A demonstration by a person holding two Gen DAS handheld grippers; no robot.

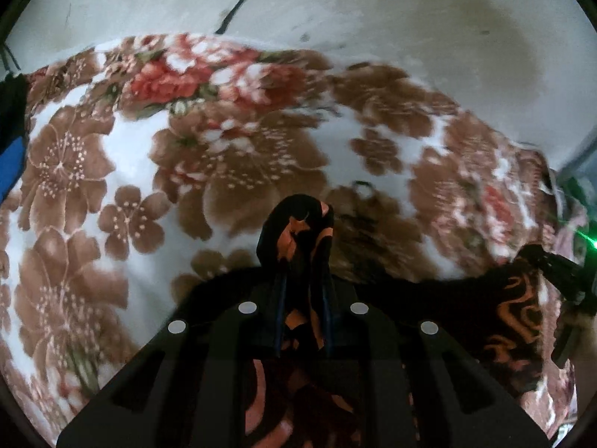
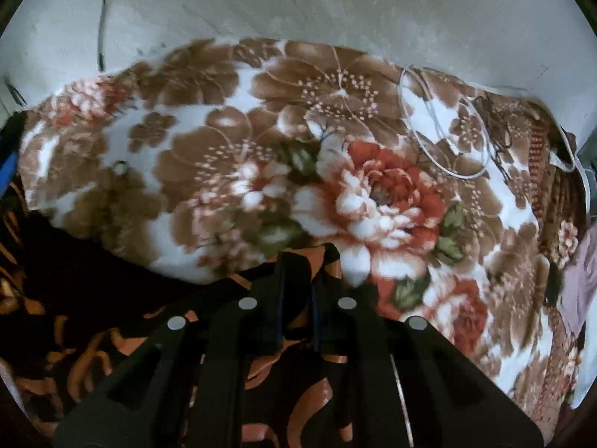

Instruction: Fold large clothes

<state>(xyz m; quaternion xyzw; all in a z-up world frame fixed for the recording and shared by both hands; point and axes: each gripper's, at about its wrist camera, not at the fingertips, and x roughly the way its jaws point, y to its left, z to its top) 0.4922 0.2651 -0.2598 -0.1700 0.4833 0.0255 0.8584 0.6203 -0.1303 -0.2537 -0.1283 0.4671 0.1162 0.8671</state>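
Observation:
A black garment with orange swirls is held above a floral blanket. My left gripper is shut on a bunched edge of the garment, which sticks out past the fingertips. My right gripper is shut on another edge of the same garment, which stretches off to the left and under the fingers. The right gripper also shows at the far right of the left wrist view. The blanket fills the middle of the right wrist view.
A pale wall rises behind the blanket, with a dark cable on it. White wire loops lie on the blanket at the back right. A blue and black object is at the left edge.

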